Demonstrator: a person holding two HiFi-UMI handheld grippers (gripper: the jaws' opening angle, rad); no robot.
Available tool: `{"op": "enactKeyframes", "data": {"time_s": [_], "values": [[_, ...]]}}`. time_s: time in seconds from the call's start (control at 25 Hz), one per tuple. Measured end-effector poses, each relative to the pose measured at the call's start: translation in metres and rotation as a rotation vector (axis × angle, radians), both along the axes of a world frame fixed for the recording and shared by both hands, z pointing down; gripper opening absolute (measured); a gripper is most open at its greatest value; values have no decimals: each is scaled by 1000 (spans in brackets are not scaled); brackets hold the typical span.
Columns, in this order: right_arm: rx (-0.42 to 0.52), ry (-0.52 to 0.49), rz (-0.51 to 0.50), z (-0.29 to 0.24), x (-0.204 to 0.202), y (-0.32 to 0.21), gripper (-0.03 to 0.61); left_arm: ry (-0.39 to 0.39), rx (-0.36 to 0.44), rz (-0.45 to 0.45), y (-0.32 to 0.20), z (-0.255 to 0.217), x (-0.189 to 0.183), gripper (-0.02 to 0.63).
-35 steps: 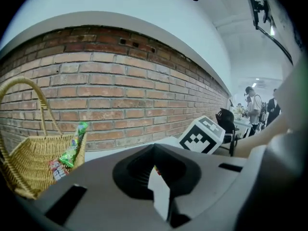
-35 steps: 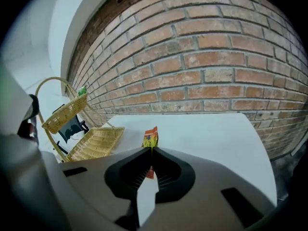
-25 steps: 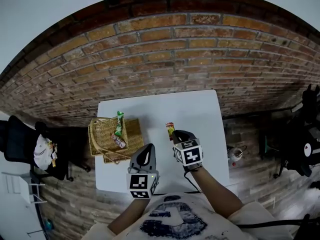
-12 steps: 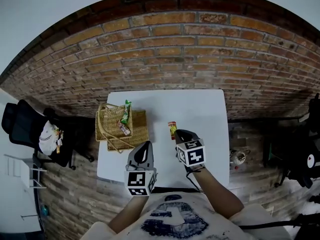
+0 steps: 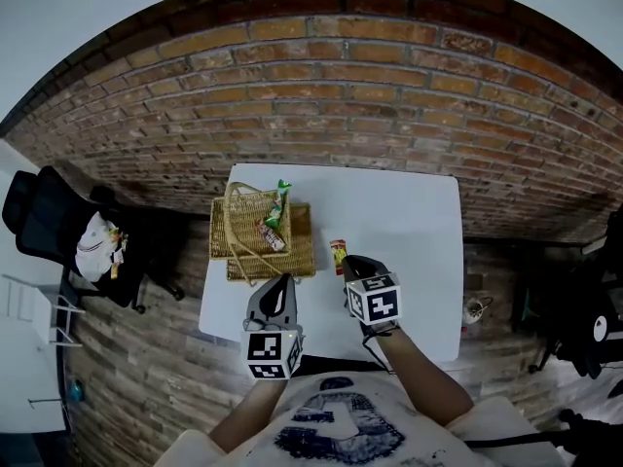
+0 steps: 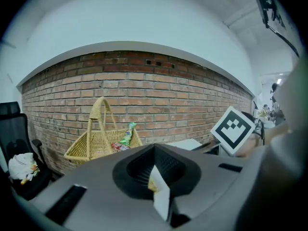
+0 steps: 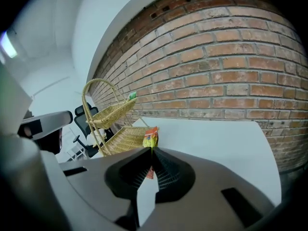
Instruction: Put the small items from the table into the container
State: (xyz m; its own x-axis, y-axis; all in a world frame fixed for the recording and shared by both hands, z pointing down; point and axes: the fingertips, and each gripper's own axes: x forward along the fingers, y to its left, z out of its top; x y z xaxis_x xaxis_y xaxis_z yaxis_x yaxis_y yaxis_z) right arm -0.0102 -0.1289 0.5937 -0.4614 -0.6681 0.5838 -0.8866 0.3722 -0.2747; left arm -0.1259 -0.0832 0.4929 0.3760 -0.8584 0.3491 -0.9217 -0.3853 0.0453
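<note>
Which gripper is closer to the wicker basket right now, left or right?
Left. The left gripper is just short of the near edge of the wicker basket; the right gripper, holding a snack packet, is farther off to its right.

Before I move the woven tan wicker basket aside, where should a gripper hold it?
Probably the top of its arched handle, from above, jaws across it: it stands upright over the woven tan wicker basket, thin, while the walls slope wide.
</note>
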Motion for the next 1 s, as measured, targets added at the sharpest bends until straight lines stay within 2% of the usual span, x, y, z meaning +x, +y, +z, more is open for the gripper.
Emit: {"op": "enactKeyframes", "data": {"time_s": [0.52, 1.0], "values": [[-60, 47, -32, 25, -77, 2, 31, 28, -29, -33, 1, 17, -85, 48], [-105, 94, -21, 48, -104, -9, 31, 54, -59, -43, -4, 31, -127, 48]]}}
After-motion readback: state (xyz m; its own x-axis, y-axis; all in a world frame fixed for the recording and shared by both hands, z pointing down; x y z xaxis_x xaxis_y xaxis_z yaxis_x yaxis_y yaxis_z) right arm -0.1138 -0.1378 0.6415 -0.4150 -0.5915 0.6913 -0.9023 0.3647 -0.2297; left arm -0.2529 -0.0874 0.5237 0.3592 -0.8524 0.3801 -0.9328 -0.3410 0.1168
